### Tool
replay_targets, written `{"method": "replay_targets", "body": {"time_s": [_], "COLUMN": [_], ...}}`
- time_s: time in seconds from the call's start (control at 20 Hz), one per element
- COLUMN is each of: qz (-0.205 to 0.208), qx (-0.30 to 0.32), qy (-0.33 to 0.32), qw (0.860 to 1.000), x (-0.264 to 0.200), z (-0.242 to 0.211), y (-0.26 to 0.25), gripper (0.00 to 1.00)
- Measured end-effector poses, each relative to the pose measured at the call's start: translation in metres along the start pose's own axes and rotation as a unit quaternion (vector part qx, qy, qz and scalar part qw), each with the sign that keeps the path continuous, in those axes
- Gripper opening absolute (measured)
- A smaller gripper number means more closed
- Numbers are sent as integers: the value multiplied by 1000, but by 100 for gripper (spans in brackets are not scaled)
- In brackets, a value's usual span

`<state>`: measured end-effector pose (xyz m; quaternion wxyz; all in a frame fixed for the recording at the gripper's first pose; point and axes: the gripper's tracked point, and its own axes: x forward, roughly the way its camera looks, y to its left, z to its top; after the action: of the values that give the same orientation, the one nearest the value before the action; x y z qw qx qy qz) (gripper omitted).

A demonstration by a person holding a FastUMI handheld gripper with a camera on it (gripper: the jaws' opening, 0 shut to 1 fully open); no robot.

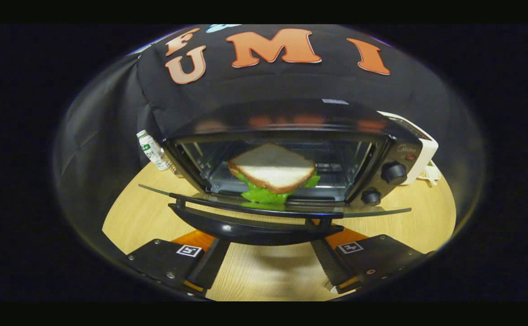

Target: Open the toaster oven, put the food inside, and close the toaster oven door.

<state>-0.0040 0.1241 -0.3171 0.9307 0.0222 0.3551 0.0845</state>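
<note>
A black toaster oven (pixel 395 154) stands on the round wooden table (pixel 128 213) with its glass door (pixel 273 206) folded down flat toward me. Inside, at the front of the rack, lies a sandwich (pixel 271 170) of white bread with green lettuce sticking out below. The door's black handle bar (pixel 246 228) runs just ahead of my fingers. My gripper (pixel 271 258) is open, its fingers spread wide below the handle with nothing between them but bare table.
Two black knobs (pixel 393 173) sit on the oven's right panel. A white bottle (pixel 151 149) stands behind the oven on the left, and a white appliance (pixel 427 156) behind it on the right. Black cloth walls the back.
</note>
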Motion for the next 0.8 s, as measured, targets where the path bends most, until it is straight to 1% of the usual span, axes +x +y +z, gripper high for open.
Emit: {"method": "replay_targets", "body": {"time_s": [0.2,0.35,0.45,0.5,0.65,0.7,0.8], "qz": [-4,-16,-20,-23,-19,-18,-20], "qx": [0,-5,-24,-28,-34,-37,-46], "qy": [-31,-60,-45,-50,-56,-61,-93], "qw": [1000,998,998,998,998,997,994], "x": [1,-1,-2,-3,-18,-26,-43], "z": [38,69,64,66,65,66,79], "y": [3,-2,-3,-3,-2,-3,-8], "gripper": [93,93,92,94,93,93,93]}}
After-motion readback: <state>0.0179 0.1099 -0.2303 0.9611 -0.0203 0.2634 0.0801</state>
